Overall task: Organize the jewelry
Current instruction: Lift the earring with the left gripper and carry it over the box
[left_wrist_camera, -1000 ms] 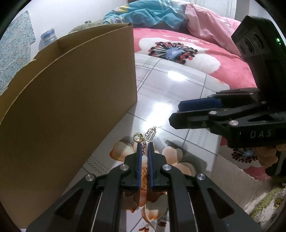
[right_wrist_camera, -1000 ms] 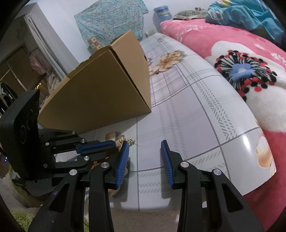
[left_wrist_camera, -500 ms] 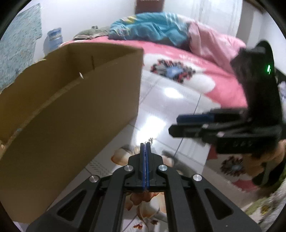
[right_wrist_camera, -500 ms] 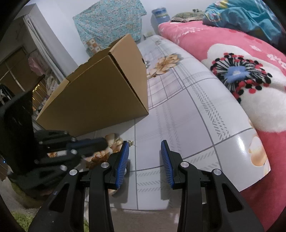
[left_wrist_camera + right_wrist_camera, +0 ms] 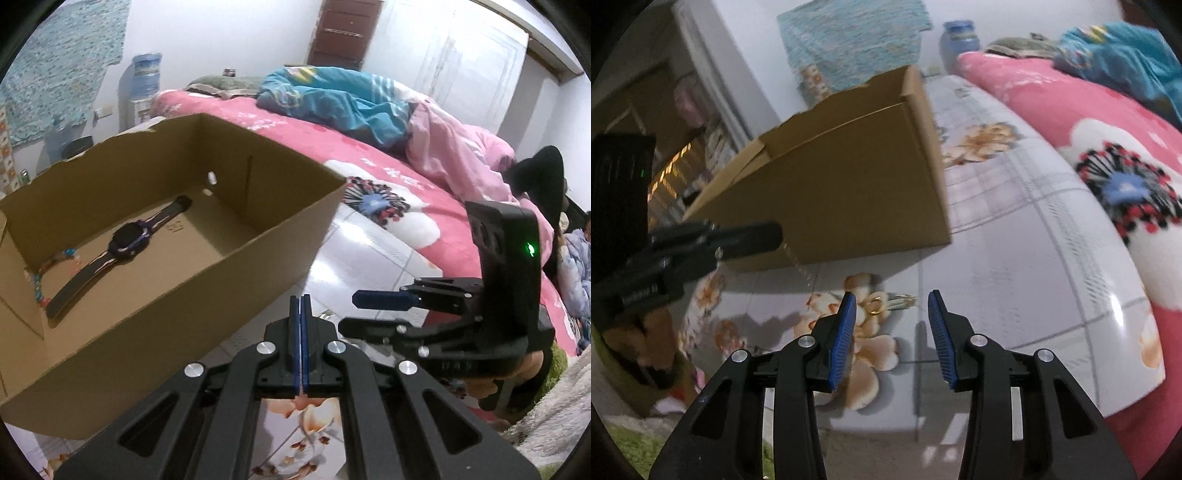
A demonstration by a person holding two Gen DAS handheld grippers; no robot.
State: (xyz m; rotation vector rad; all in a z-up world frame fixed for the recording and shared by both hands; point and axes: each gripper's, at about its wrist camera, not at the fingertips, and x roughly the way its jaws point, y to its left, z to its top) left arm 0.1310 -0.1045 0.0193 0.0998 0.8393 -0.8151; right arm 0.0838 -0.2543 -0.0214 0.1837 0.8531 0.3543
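My left gripper [image 5: 300,300] is shut, raised beside the open cardboard box [image 5: 184,295]. In the right wrist view the left gripper [image 5: 777,232] holds a thin gold chain [image 5: 799,264] that hangs down towards the floor. The chain's gold ring and pendant [image 5: 882,304] still lie on the flowered tile. My right gripper [image 5: 892,308] hovers low over that tile. Its jaws are opening and its pads touch nothing; the ring and pendant lie just beyond its tips. Inside the box lie a dark wristwatch [image 5: 127,243] and a beaded bracelet [image 5: 38,284]. The right gripper [image 5: 347,312] shows side-on in the left wrist view.
The box [image 5: 849,192] stands on the tiled floor to the left of both grippers. A bed with a pink flowered blanket [image 5: 388,206] and a blue quilt [image 5: 332,99] runs along the right. A green rug [image 5: 624,443] lies at the near left.
My left gripper closed on the chain and rose, so the inside of the box came into view. The chain now hangs from its tips. The right jaws widened a little.
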